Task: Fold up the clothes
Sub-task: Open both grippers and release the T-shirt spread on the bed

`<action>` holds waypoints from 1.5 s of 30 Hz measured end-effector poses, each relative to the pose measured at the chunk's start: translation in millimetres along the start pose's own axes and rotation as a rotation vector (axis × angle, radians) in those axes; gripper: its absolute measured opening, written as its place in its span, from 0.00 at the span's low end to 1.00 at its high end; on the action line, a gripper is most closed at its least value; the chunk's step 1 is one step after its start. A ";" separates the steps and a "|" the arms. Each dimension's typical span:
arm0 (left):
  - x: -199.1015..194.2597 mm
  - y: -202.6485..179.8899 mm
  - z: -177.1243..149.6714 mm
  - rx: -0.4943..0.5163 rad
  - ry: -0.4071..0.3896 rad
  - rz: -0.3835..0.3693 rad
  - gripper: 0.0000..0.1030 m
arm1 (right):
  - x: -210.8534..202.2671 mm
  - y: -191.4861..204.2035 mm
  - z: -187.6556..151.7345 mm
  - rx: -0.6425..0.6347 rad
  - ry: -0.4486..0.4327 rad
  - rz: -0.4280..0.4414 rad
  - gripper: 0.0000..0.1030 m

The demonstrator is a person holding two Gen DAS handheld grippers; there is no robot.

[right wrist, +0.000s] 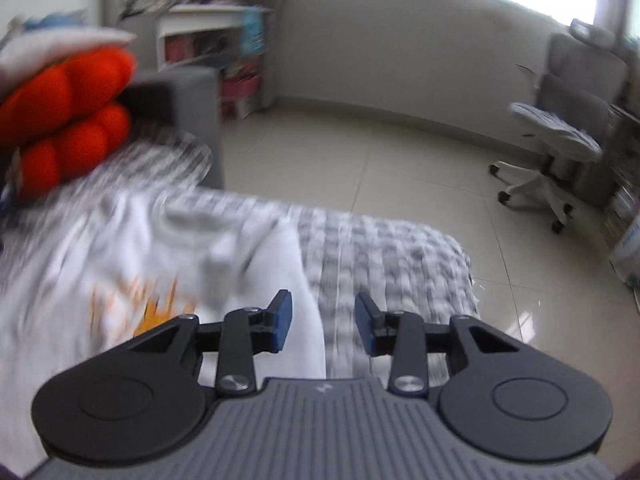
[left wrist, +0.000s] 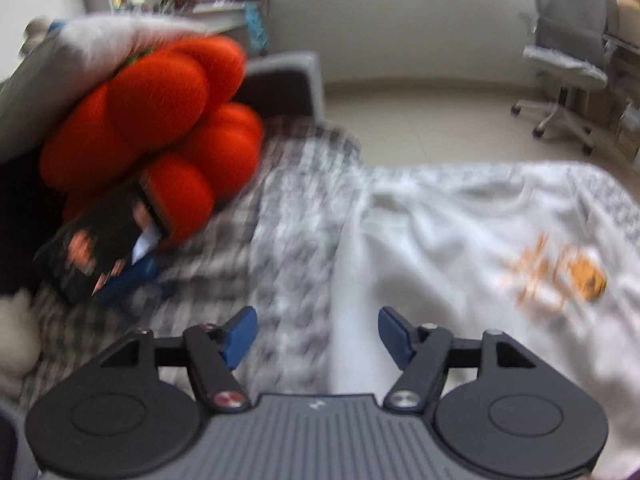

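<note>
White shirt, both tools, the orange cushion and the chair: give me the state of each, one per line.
White shirt: spread on the checked cover, wrinkled, print facing up, not folded.
Left tool: open, nothing gripped.
Right tool: open, nothing gripped.
Orange cushion: propped at the sofa's end.
Office chair: standing, unoccupied.

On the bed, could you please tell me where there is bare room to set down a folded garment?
Free: the checked bedspread strip between the orange plush cushion and the white T-shirt, and the corner beyond the shirt's right edge, by the floor. Crowded: the head end, with the cushion, a pillow and a dark box.
</note>
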State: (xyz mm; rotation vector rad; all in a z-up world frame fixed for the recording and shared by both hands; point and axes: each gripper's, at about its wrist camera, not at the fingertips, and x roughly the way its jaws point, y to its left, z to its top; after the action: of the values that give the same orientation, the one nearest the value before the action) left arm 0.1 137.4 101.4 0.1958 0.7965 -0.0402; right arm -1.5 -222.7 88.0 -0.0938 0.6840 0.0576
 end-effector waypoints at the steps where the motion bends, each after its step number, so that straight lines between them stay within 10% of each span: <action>1: -1.3 4.2 -9.6 -0.009 0.028 -0.007 0.66 | -4.8 0.5 -7.0 -0.004 0.012 0.026 0.38; 15: -14.3 8.7 -71.3 -0.033 0.166 -0.132 0.64 | -67.2 73.9 -77.5 -0.404 0.136 0.174 0.51; 26: -20.1 6.6 -75.5 -0.047 0.212 -0.172 0.64 | -70.0 75.0 -89.8 -0.394 0.153 0.148 0.51; 32: -13.4 -4.1 -75.7 0.006 0.247 -0.218 0.05 | -73.2 84.6 -100.5 -0.468 0.206 0.164 0.50; 41: -23.9 6.9 -75.9 0.002 0.213 -0.219 0.01 | -75.2 88.3 -104.4 -0.475 0.253 0.233 0.50; 45: -27.7 16.6 -75.1 -0.025 0.201 -0.190 0.01 | -60.1 91.3 -106.9 -0.502 0.312 0.151 0.04</action>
State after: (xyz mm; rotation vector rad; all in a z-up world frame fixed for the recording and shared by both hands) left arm -70.4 166.9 72.6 0.1010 1.0138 -0.1922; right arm -122.7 -144.6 37.4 -0.5425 0.9764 0.3656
